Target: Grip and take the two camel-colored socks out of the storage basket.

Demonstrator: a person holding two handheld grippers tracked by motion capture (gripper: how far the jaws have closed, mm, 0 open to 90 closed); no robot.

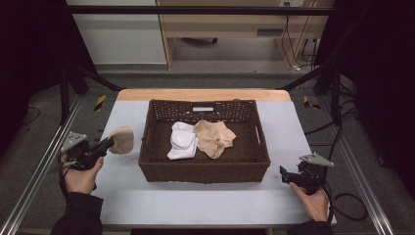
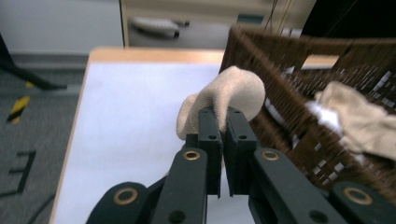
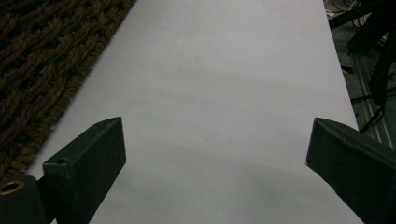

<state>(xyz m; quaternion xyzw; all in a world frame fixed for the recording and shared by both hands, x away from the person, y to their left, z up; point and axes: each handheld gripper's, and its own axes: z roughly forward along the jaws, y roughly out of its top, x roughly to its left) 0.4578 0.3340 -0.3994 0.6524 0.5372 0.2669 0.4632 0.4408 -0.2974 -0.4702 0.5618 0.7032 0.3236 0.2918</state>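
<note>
Beside the basket point(image 1: 204, 166), the left gripper point(image 2: 223, 122) pinched a beige sock point(image 2: 224, 95) that needed lifting clear of the rim, while the right gripper point(image 3: 215, 154) gaped empty.

Legible text: none. No lettering, brand, number or sign can be read on any surface. A small white label on the basket point(image 1: 203, 108) far wall is recorded as unreadable.
</note>
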